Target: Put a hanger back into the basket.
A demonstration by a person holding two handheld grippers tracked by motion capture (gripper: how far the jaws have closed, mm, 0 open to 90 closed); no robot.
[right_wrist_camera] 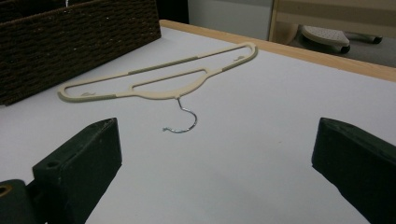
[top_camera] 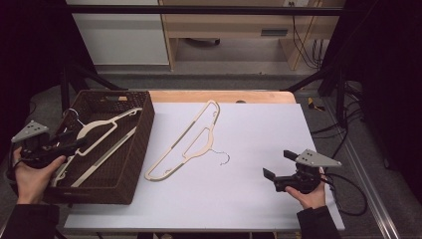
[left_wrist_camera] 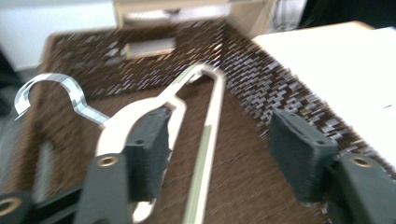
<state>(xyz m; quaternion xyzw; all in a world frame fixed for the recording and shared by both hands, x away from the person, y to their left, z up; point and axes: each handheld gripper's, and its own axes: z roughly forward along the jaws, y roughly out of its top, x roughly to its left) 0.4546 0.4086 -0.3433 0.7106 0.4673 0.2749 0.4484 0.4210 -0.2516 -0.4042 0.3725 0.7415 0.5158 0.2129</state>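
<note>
the left gripper [top_camera: 74, 144] hangs over the dark brown woven basket [top_camera: 142, 144], jaws parted and empty above the cream plastic hanger with a metal hook [left_wrist_camera: 140, 116] lying inside. the right gripper [top_camera: 276, 167] stands wide open near a second cream hanger [top_camera: 186, 142] on the white table [top_camera: 249, 199].

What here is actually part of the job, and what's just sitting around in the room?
Part of the job:
- hanger in the basket
- woven basket
- hanger on the table
- left gripper, jaws apart above the basket
- right gripper, jaws apart, facing the table hanger
- white table

Just lying about:
- wooden furniture behind
- loose cables on the floor
</note>
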